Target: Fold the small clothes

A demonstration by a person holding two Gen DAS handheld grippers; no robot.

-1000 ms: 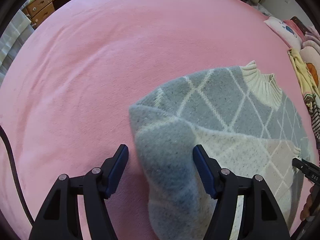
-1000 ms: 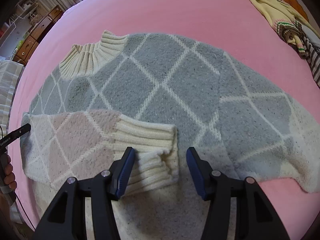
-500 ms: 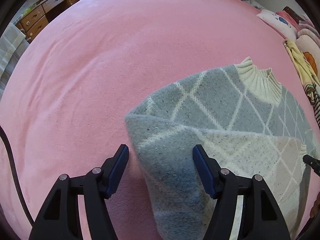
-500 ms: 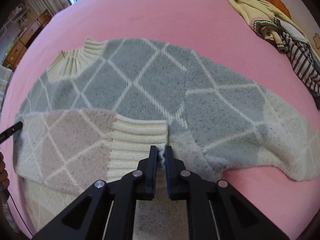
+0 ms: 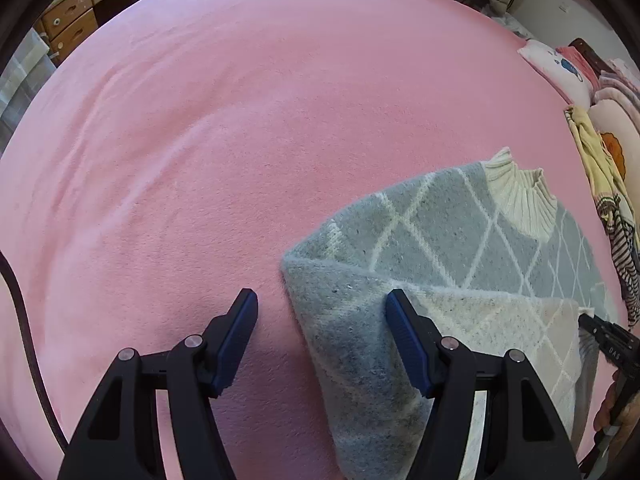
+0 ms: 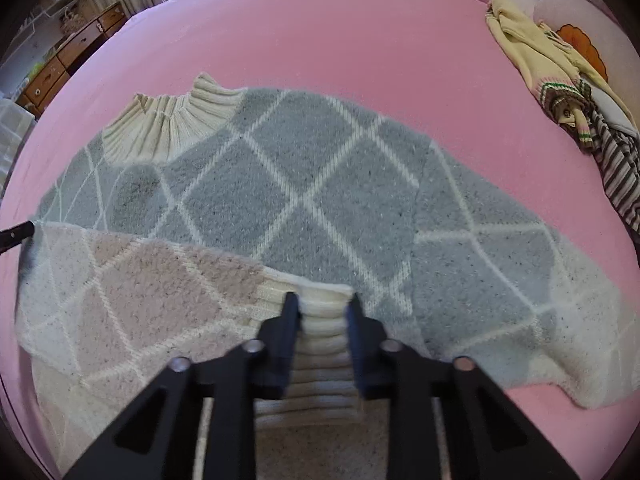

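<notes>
The grey diamond-patterned sweater [image 6: 304, 200] lies flat on the pink bedspread [image 5: 240, 140], 1 sleeve folded across its front. The right gripper [image 6: 323, 316] has that sleeve's ribbed cream cuff [image 6: 320, 320] between its 2 jaws, which are opening. The left gripper [image 5: 320, 320] stands wide apart, straddling the sweater's folded shoulder edge without pressing it.
</notes>
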